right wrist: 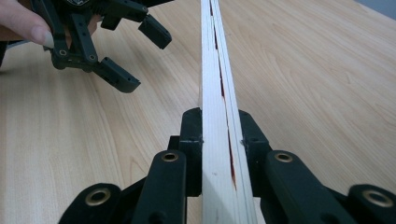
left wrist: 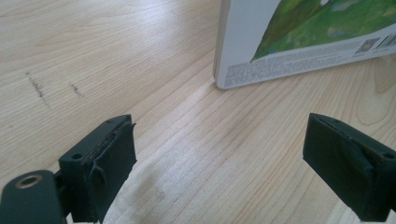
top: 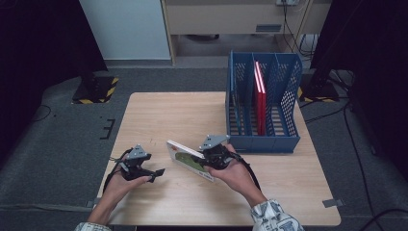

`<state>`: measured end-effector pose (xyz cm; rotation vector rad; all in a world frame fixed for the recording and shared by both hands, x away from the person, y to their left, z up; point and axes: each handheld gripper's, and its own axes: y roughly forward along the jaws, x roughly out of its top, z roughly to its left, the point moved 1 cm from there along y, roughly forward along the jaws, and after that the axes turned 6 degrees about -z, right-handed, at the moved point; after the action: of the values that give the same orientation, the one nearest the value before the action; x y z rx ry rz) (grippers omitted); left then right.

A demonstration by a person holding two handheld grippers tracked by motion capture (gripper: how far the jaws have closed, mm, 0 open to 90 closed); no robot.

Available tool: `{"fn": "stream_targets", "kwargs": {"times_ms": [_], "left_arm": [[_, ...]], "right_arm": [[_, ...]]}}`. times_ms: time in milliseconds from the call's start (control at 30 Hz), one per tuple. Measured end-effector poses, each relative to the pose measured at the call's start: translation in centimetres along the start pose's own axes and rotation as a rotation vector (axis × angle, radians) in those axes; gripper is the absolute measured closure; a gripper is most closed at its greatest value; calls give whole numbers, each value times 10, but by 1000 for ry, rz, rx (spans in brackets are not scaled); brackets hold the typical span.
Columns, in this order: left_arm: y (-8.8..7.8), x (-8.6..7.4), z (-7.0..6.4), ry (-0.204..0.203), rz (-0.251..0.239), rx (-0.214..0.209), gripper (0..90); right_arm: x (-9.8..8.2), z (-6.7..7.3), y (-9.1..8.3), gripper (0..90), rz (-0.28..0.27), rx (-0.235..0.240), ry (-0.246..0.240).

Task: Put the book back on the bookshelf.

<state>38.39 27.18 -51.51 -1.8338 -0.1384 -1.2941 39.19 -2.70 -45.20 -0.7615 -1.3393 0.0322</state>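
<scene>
Book tilted up off the surface, one edge down, near the blue file rack. Right tongs clamped on its edge; left tongs wide open, empty. Looks thin, light, stiff, glossy cover likely slippery; grip deep near the spine.

My high view is dim and soft, dark at both sides; the table is evenly lit. Both gripper views are brighter, near parts blurred, shadows faint, no glare.
</scene>
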Motion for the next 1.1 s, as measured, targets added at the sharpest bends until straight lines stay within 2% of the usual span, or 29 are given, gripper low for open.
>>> {"fn": "stream_targets", "kwargs": {"times_ms": [467,633,1100], "left_arm": [[1,-3,3,5,33,40,84],[2,-5,5,-9,42,51,73],[3,-6,6,-9,61,74,69]], "right_arm": [[-3,-12,-12,764,-25,-52,39],[-4,-17,-17,764,-32,-77,53],[-6,-23,-25,764,-44,-102,69]]}}
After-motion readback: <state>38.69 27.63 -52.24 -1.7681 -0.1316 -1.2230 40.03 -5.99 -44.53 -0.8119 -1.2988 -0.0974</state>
